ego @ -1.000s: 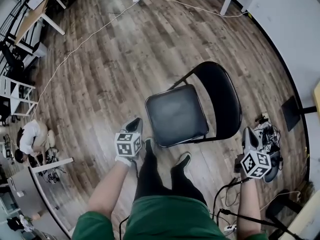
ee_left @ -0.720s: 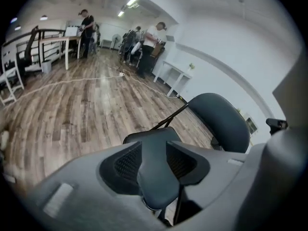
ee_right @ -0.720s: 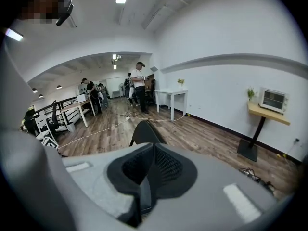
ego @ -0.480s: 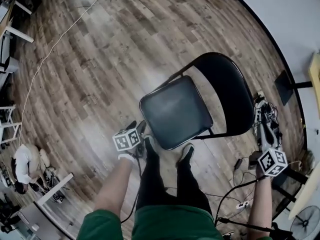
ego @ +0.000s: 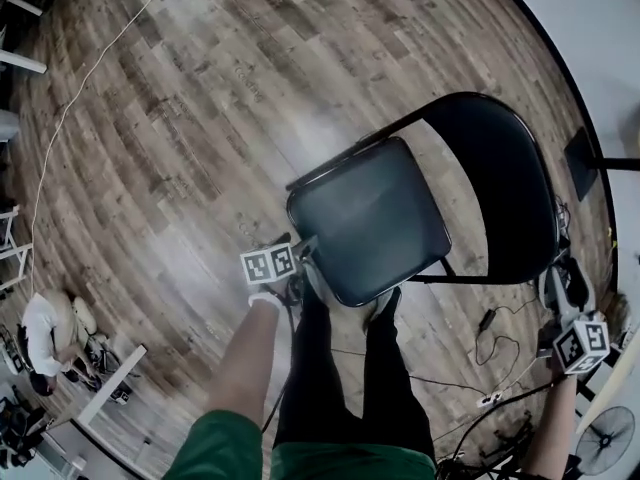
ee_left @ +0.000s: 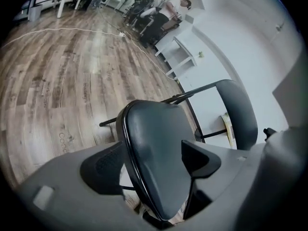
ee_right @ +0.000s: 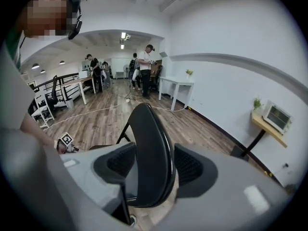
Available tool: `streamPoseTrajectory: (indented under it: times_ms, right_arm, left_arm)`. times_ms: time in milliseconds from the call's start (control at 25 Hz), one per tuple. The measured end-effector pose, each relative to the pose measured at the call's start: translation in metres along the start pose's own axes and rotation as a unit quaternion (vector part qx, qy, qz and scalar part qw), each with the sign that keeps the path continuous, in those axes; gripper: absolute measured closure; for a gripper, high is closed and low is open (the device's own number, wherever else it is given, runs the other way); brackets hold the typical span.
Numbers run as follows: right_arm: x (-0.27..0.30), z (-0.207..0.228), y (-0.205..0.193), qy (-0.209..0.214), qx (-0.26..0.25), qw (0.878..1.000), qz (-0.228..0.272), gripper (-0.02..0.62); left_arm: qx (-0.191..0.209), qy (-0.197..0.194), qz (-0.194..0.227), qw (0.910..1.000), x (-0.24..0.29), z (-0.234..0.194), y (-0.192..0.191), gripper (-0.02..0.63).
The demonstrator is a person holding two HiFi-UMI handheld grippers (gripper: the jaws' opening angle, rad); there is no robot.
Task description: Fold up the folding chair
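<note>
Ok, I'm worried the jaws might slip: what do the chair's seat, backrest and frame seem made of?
Seat: probably padded black vinyl, semi-gloss; soft sheen and a rounded, piped edge. Backrest: smooth black, painted metal or hard plastic, cannot tell which; thin curved shell with a bright rim highlight. Frame: thin black tube, likely painted steel.

A green top (ego: 225, 448), black trousers (ego: 335, 388) and dark shoes (ego: 384, 305) were worn. Both grippers (ee_left: 154, 162) were cased in grey, with black pads (ee_left: 103, 165) and black-and-white marker cubes (ego: 270, 264).
</note>
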State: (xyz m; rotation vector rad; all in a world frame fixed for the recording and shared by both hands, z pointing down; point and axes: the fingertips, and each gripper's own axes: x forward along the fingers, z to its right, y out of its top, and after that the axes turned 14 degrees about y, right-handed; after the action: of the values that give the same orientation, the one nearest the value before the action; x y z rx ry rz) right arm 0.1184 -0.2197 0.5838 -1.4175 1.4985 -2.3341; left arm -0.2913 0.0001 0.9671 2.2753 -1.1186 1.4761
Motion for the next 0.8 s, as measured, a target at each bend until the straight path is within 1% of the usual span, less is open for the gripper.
streamPoseTrajectory:
  times_ms: [120, 200, 240, 320, 440, 520, 600, 720, 800]
  right_arm:
    - [0.012, 0.017, -0.005, 0.003, 0.035, 0.999, 0.001, 0.330]
    - [0.020, 0.021, -0.005, -0.001, 0.037, 0.999, -0.001, 0.323]
    - [0.024, 0.020, -0.005, -0.002, 0.031, 0.999, -0.008, 0.317]
    - [0.033, 0.017, -0.004, 0.001, 0.020, 1.000, -0.016, 0.309]
    - [0.049, 0.018, -0.003, 0.022, 0.029, 0.999, -0.005, 0.275]
    - [0.065, 0.011, 0.004, 0.036, 0.026, 0.999, -0.004, 0.252]
    - [0.077, 0.011, 0.000, 0.043, 0.026, 0.999, -0.014, 0.238]
    - [0.084, 0.027, -0.011, 0.027, 0.030, 0.999, -0.023, 0.238]
    - [0.087, 0.033, -0.013, 0.026, 0.040, 0.999, -0.022, 0.238]
  left_arm:
    - [-0.025, -0.005, -0.008, 0.9997, 0.029, -0.011, -0.006, 0.222]
    - [-0.046, -0.017, -0.006, 0.9988, 0.041, -0.022, -0.009, 0.212]
    - [-0.058, -0.029, -0.006, 0.9979, 0.046, -0.027, -0.011, 0.202]
    - [-0.081, -0.065, -0.011, 0.9945, 0.055, -0.033, -0.016, 0.190]
    - [-0.110, -0.128, -0.028, 0.9854, 0.066, -0.034, -0.023, 0.181]
    - [-0.109, -0.159, -0.047, 0.9801, 0.071, -0.031, -0.029, 0.179]
    - [-0.105, -0.179, -0.061, 0.9764, 0.076, -0.026, -0.032, 0.179]
    - [-0.104, -0.185, -0.069, 0.9747, 0.085, -0.021, -0.034, 0.179]
    - [-0.104, -0.190, -0.075, 0.9733, 0.087, -0.017, -0.035, 0.179]
